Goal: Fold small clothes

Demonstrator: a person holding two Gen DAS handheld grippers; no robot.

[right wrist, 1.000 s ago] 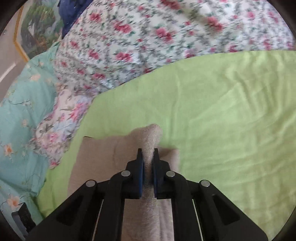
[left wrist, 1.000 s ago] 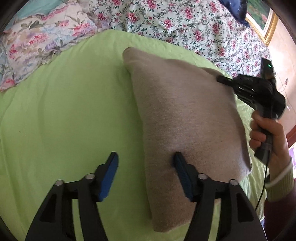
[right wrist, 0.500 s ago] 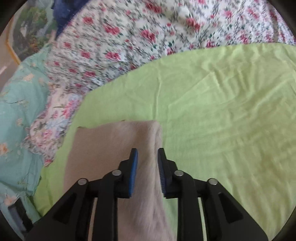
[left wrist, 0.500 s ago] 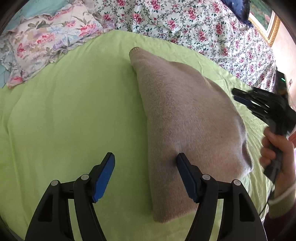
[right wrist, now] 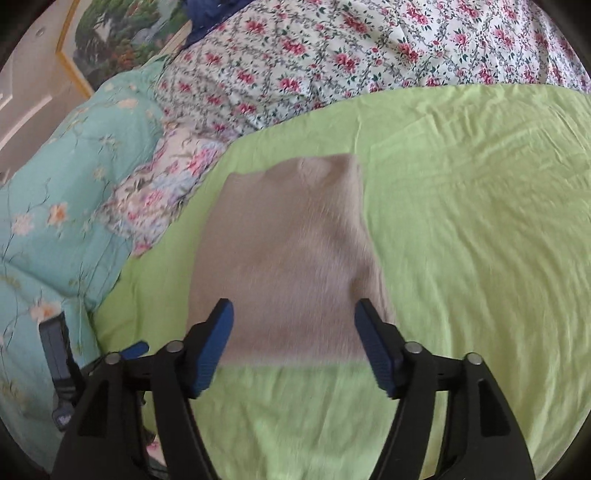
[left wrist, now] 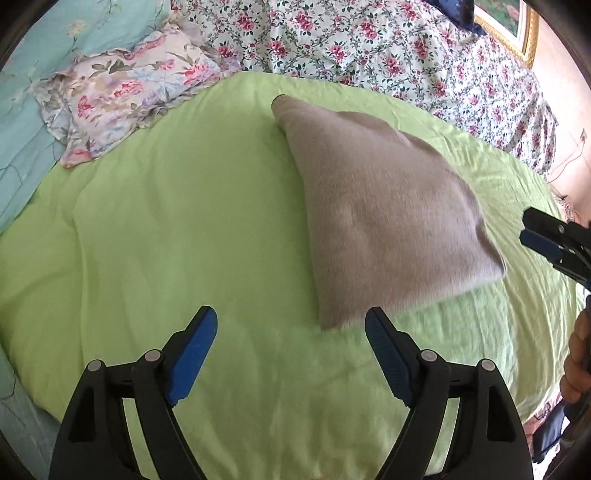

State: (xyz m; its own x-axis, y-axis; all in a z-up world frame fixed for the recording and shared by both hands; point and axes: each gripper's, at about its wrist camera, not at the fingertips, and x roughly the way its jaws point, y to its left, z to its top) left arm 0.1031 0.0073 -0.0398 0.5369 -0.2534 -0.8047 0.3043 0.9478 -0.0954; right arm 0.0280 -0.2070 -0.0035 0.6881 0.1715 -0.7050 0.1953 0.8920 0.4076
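Bare green sheet [left wrist: 155, 229] fills my left view's lower left; the beige garment [left wrist: 376, 221] blocks centre-right, pillows [left wrist: 125, 99] crowd upper left.

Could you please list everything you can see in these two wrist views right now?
Folded garment: one, beige knit, lying flat on the green sheet, touched by neither gripper.
Sheet: one, lime green, covering the bed.
Floral quilt: one, white with pink roses, beyond the sheet.
Ruffled pillow: one, pastel floral, at the sheet's far left corner.
Teal quilt: one, with pale blossoms, beside the pillow.
Framed painting: one, gold frame, on the wall.
Left gripper: black with blue pads, open, empty.
Right gripper: same, open, empty.
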